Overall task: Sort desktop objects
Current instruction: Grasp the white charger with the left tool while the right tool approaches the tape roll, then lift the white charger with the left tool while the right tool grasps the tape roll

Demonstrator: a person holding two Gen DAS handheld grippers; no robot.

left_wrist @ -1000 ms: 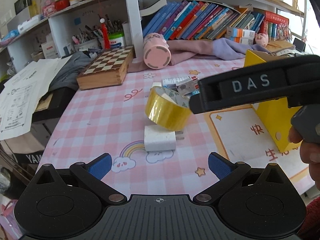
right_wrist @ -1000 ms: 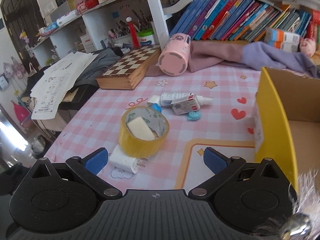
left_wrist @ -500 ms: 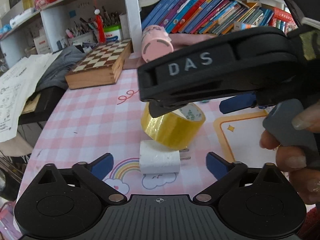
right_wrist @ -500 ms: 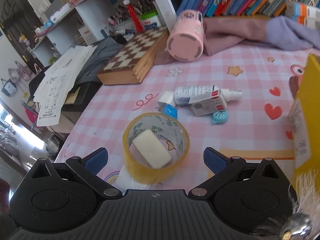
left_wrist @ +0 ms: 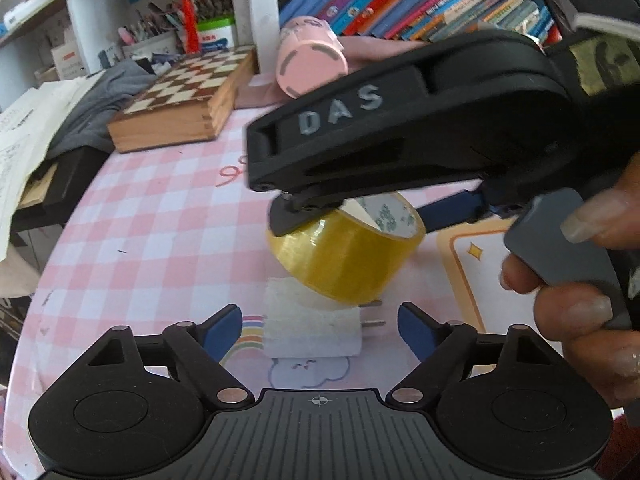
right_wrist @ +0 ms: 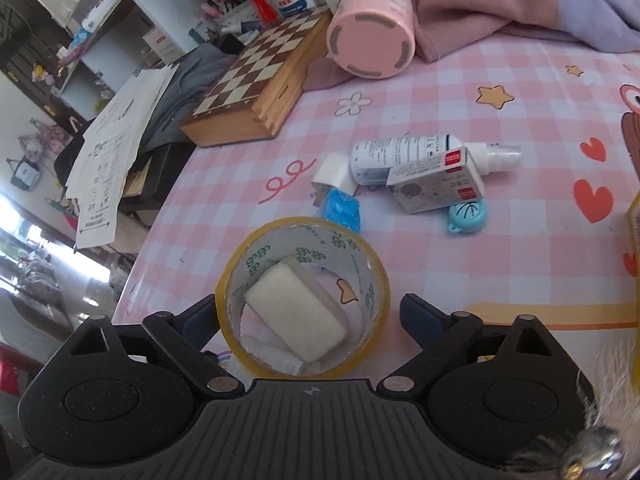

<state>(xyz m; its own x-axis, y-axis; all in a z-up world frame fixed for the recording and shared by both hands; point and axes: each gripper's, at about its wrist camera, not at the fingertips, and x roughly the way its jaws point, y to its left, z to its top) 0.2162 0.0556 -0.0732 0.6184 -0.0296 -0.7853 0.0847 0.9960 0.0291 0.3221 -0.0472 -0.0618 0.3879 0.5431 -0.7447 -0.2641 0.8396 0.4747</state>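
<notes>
While both tools are closing, neither one is pressing on anything yet. The right tool (right_wrist: 310, 312) has the yellow tape roll (right_wrist: 303, 296) between its blue fingers, low in the middle of the right wrist view. There is a gap on each side, so its jaws are apart from the roll. The roll sits tilted, because it leans on the white plug block (left_wrist: 312, 326) under it. A white eraser (right_wrist: 296, 316) lies inside the ring.

The left tool (left_wrist: 320, 326) has the white plug block between its fingers, low in the middle of the left wrist view. Its jaws do not touch the block yet.

To do this step well, I think the right tool should squeeze the roll on its two outer sides, evenly, so the roll does not tip or spin. It should lift slowly, since the eraser may fall out or stay on the bench (right_wrist: 460, 92). The left tool could hold the plug block still, so it does not slide when the roll comes off it. The metal pins of the plug point to the right of the left wrist view, so gripping the flat white sides looks safest.
</notes>
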